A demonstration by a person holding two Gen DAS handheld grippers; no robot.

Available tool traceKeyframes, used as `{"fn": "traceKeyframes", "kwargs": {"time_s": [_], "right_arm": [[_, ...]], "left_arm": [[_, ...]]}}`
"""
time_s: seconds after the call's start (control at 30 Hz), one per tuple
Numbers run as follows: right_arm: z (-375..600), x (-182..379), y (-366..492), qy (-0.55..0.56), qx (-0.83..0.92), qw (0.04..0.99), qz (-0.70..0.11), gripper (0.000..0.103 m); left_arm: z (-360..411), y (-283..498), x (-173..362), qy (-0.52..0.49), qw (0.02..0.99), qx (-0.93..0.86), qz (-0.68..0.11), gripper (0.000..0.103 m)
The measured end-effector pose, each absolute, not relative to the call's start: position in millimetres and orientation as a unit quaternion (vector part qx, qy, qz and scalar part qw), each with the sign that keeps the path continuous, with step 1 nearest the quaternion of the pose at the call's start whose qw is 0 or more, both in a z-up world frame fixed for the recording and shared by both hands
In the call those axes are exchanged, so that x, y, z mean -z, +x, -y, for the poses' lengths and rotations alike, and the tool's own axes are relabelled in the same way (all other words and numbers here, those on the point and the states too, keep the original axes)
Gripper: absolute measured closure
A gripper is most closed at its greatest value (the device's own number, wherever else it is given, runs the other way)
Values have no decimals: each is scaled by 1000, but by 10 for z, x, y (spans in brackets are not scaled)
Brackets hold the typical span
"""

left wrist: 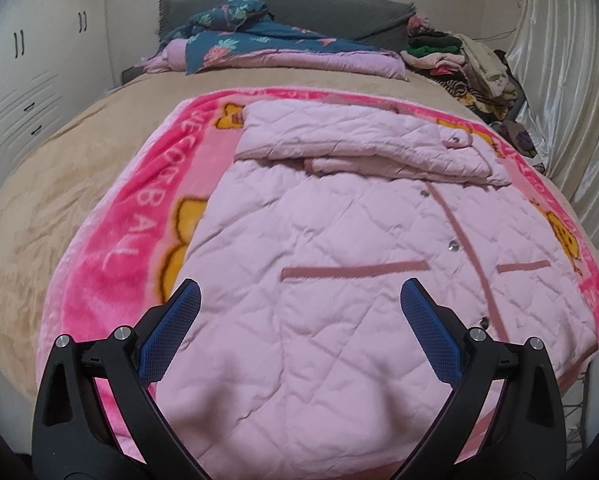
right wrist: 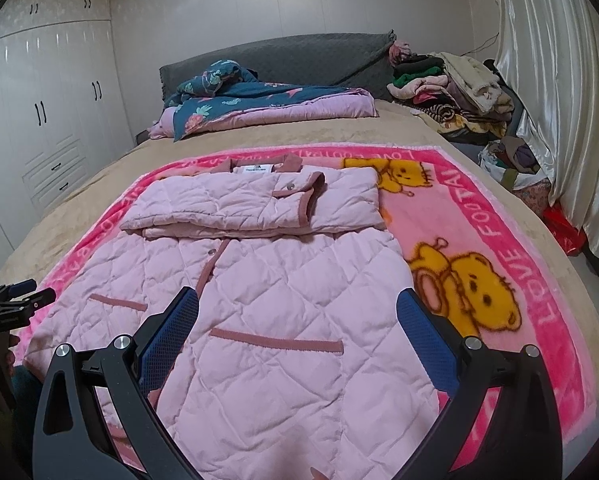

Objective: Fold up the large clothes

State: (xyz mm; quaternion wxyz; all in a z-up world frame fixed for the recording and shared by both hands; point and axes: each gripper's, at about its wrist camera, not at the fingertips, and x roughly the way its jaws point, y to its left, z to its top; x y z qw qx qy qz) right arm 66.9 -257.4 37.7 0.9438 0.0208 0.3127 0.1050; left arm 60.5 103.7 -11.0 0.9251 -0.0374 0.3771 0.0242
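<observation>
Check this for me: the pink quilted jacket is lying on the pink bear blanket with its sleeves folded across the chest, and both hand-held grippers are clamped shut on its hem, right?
Not quite. Both hand-held grippers are open, hovering over the hem and gripping nothing: left in the left wrist view, right in the right wrist view. The rest holds: the jacket lies on the bear blanket, sleeves folded across.

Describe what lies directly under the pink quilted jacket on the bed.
The quilted jacket lies on a pink teddy-bear blanket, itself spread over a tan bedcover. The blanket's pattern beneath the jacket is covered.

A pink bear blanket [right wrist: 499, 248] covers the beige bed [left wrist: 39, 200]; clothes pile [right wrist: 455, 84] beside the grey headboard [right wrist: 299, 56].
</observation>
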Motion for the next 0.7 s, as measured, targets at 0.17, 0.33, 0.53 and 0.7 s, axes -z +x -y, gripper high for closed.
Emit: {"fn": "traceKeyframes", "kwargs": {"time_s": [0.17, 0.33, 0.53, 0.7], "right_arm": [[2609, -312, 654, 21, -103, 941, -321, 4], [2636, -242, 648, 20, -101, 938, -330, 4], [2696, -103, 625, 20, -95, 933, -347, 4], [2799, 50, 598, 18, -83, 927, -366, 4]], "left_arm": [[-1141, 553, 249, -40, 918, -36, -393, 9], [-1230, 512, 334, -52, 911, -38, -408, 9], [-1365, 449, 458, -74, 899, -47, -428, 9], [-1494, 404, 548, -98, 889, -55, -443, 9]]}}
